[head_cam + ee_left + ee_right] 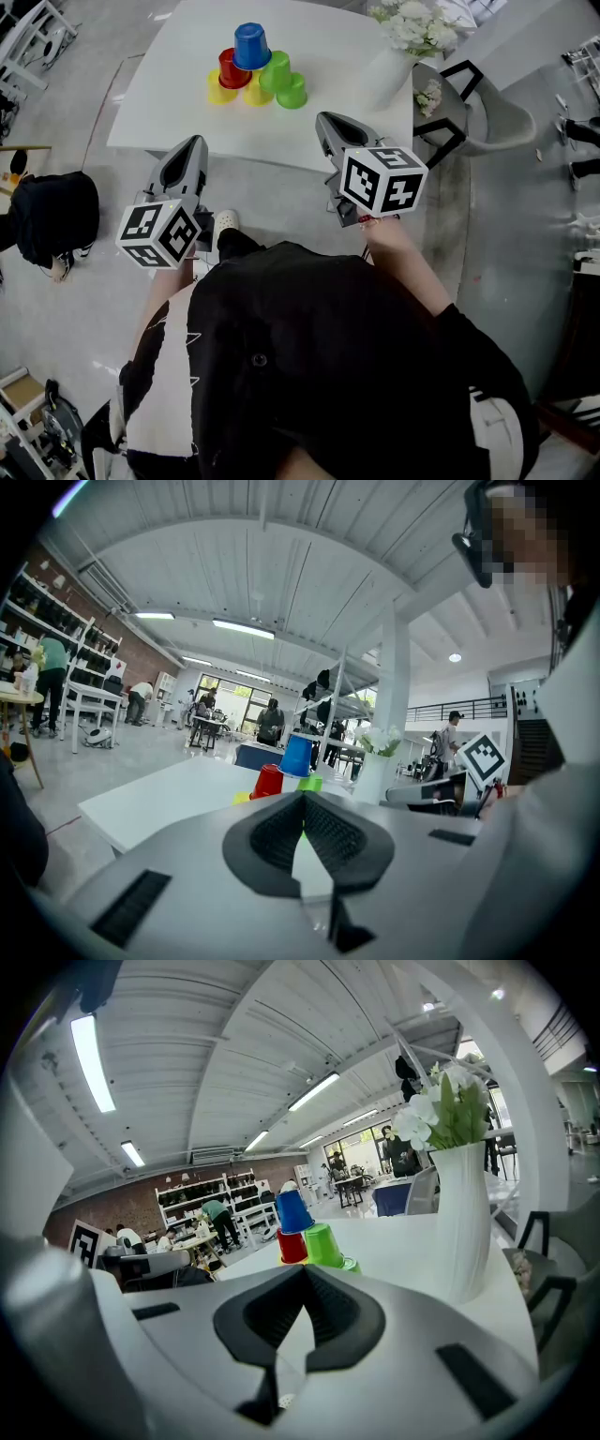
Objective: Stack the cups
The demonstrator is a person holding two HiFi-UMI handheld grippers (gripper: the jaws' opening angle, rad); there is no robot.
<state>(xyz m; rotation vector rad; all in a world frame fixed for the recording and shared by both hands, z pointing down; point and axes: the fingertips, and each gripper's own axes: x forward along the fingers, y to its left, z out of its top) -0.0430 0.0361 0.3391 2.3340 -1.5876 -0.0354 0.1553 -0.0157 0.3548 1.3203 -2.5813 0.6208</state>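
Head view, first query: where are the cups (255, 70) found, and how are they built?

Reply: They are set on the white counter (169, 112), at twelve o'clock from the person. The cups are upturned and arranged in three tiers: yellow and green at the base, red and green above, and the blue cup (252, 45) on top. A white vase (389, 75) of flowers is recorded at about three o'clock of the cups.

Second query: how are the tongs reported?

Reply: The left tongs (195, 142) are noted at seven o'clock of the cups and the right tongs (326, 118) at five o'clock. Both pairs are seen pressed together with nothing between them, well apart from the cups.

Third query: how will a cup handle?

Reply: It is judged to be light, thin-walled plastic, smooth and easily squashed or tipped. The blue cup is best taken gently across its side wall, so that the tiers below are not disturbed.
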